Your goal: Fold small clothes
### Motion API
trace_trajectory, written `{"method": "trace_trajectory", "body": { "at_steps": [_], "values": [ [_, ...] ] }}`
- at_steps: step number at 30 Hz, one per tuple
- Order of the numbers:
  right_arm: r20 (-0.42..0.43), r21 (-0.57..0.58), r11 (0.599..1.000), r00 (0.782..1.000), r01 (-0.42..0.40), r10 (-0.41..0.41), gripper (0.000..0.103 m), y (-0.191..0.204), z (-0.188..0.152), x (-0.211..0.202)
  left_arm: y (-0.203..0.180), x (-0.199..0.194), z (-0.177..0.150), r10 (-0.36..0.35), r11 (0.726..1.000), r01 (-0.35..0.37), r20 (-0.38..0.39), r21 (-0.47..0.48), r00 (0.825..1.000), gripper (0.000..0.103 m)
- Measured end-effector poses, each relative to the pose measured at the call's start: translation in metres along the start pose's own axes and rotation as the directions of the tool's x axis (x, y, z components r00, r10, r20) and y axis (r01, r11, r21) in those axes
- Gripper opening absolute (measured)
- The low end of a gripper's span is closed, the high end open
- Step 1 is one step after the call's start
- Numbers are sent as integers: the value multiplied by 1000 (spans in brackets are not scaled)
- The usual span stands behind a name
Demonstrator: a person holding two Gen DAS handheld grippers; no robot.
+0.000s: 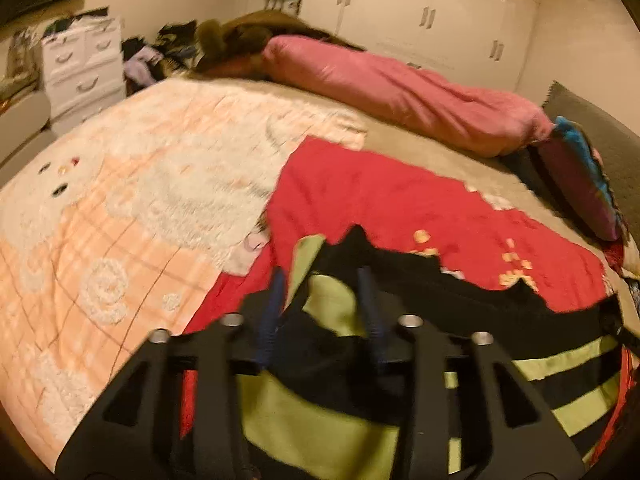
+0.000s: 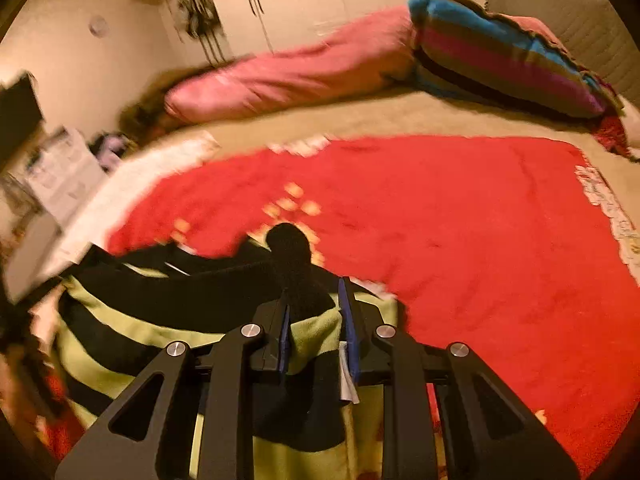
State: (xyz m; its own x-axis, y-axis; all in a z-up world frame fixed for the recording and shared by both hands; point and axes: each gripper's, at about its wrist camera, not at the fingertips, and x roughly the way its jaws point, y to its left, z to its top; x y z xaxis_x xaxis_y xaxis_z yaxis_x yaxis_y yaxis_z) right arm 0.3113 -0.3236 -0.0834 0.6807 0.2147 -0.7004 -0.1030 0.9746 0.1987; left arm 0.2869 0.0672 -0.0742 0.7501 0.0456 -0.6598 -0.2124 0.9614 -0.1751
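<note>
A small garment in black and lime-green stripes (image 1: 320,420) lies bunched on a red blanket (image 1: 380,200) at the near edge of the bed. My left gripper (image 1: 320,276) hovers over its left part. The blue fingers (image 1: 272,312) stand apart, cloth shows in the gap, and the pads do not press it. In the right wrist view the same garment (image 2: 120,320) stretches off to the left. My right gripper (image 2: 315,292) is shut on a bunched fold of it, and a black lump of cloth pokes out past the fingertips. The picture is blurred.
The red blanket (image 2: 480,240) covers the bed's right half and a peach and white quilt (image 1: 100,200) the left. A pink bolster (image 1: 400,88) and a striped pillow (image 2: 500,52) lie at the far side. White drawers (image 1: 84,64) stand left of the bed and wardrobes (image 1: 440,8) behind it.
</note>
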Motion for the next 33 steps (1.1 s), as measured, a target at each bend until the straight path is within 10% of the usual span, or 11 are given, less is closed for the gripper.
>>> {"method": "trace_trajectory", "body": {
  "at_steps": [12, 19, 33],
  "values": [
    [62, 37, 991, 989, 129, -131, 30, -8, -32, -26, 6, -64, -14, 24, 1000, -24, 134, -2, 991, 40],
    [54, -118, 993, 999, 7, 0, 44, 42, -55, -57, -47, -54, -37, -89, 985, 85, 24, 153, 996, 61],
    [-137, -100, 995, 990, 7, -21, 56, 38, -84, -20, -29, 2, -63, 51, 975, -20, -134, 221, 990, 94]
  ]
}}
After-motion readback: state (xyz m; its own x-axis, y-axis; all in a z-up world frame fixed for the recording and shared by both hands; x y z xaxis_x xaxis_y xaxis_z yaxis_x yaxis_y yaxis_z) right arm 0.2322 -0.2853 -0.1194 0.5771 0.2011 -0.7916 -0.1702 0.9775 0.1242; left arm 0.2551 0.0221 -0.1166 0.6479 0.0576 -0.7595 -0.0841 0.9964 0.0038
